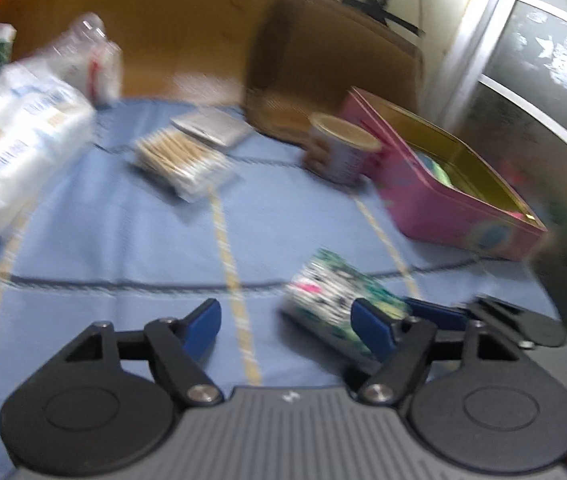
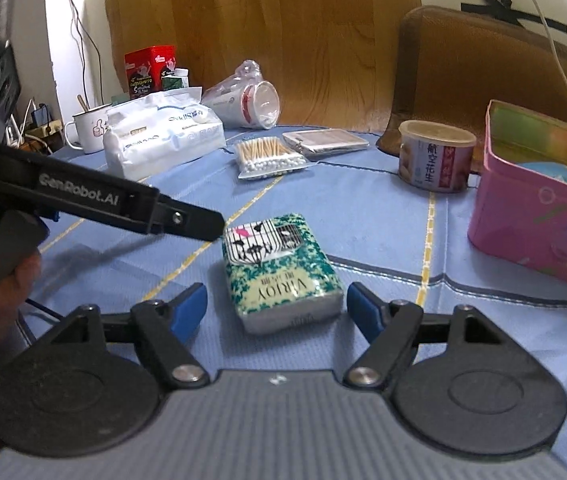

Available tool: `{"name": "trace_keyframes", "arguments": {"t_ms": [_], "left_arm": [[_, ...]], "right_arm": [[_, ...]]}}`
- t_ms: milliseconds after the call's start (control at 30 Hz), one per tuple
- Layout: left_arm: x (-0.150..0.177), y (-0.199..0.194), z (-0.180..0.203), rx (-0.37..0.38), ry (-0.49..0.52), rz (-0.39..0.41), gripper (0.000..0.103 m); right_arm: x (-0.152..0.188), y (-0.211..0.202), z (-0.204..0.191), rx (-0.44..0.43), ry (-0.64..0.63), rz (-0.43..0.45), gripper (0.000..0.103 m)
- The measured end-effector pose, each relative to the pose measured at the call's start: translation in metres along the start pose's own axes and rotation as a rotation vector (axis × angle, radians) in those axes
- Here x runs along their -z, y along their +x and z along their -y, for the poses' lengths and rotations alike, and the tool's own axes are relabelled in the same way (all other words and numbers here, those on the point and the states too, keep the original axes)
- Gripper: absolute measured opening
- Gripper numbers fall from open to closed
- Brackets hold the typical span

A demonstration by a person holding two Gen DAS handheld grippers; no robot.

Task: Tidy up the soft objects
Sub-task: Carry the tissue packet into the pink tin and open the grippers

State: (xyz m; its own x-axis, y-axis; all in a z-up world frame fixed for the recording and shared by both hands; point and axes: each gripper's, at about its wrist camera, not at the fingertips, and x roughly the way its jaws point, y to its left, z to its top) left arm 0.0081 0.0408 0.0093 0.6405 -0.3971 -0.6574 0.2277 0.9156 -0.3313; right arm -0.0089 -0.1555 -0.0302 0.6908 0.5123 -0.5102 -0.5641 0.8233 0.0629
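right gripper (image 2: 277, 306) fingers gape around the tissue pack (image 2: 281, 274), lined up to grab it; left gripper (image 1: 285, 322) fingers open, empty.

so the tissue pack (image 2: 281, 272) sits front-center on the table (image 2: 363, 216), cotton swabs (image 2: 269, 158) behind it, tin box (image 2: 531, 208) off right, can (image 2: 435, 156) just left of that.

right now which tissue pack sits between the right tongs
The small green floral pack; the big white pack lies far back by the mug.
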Motion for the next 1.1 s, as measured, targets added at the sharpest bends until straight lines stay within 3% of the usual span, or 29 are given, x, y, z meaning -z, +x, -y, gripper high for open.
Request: {"name": "trace_keyframes", "arguments": {"t_ms": [33, 67, 100, 167, 233, 433, 633, 900, 1000, 1100], "left_arm": [[0.000, 0.006, 0.002, 0.021, -0.009, -0.022, 0.067], [0.000, 0.009, 0.005, 0.025, -0.010, -0.025, 0.066], [0.000, 0.012, 0.009, 0.011, 0.001, -0.021, 0.057], [-0.004, 0.015, 0.017, 0.021, 0.012, -0.038, 0.050], [-0.011, 0.013, 0.026, 0.049, 0.017, -0.032, 0.048], [-0.047, 0.010, 0.076, 0.082, 0.144, 0.049, 0.048], [-0.085, 0.041, 0.138, 0.125, 0.266, 0.070, 0.048], [-0.110, 0.116, 0.218, 0.188, 0.374, 0.034, 0.048], [-0.112, 0.142, 0.244, 0.135, 0.400, 0.057, 0.056], [-0.115, 0.164, 0.253, 0.084, 0.382, 0.058, 0.057]], "right_arm": [[0.001, 0.001, 0.001, -0.006, -0.004, -0.004, 0.075], [0.001, 0.003, 0.001, -0.011, -0.005, -0.009, 0.060], [0.002, 0.003, 0.001, -0.011, -0.011, -0.002, 0.057], [0.003, 0.001, 0.001, -0.018, -0.014, 0.015, 0.054], [0.003, -0.004, 0.001, 0.003, -0.018, 0.047, 0.052], [-0.009, -0.032, 0.021, 0.097, 0.003, 0.214, 0.052], [-0.022, -0.057, 0.067, 0.220, 0.059, 0.324, 0.052], [-0.021, -0.076, 0.147, 0.414, 0.156, 0.366, 0.052], [-0.020, -0.073, 0.176, 0.495, 0.197, 0.364, 0.053], [-0.022, -0.058, 0.201, 0.598, 0.187, 0.351, 0.058]]}}
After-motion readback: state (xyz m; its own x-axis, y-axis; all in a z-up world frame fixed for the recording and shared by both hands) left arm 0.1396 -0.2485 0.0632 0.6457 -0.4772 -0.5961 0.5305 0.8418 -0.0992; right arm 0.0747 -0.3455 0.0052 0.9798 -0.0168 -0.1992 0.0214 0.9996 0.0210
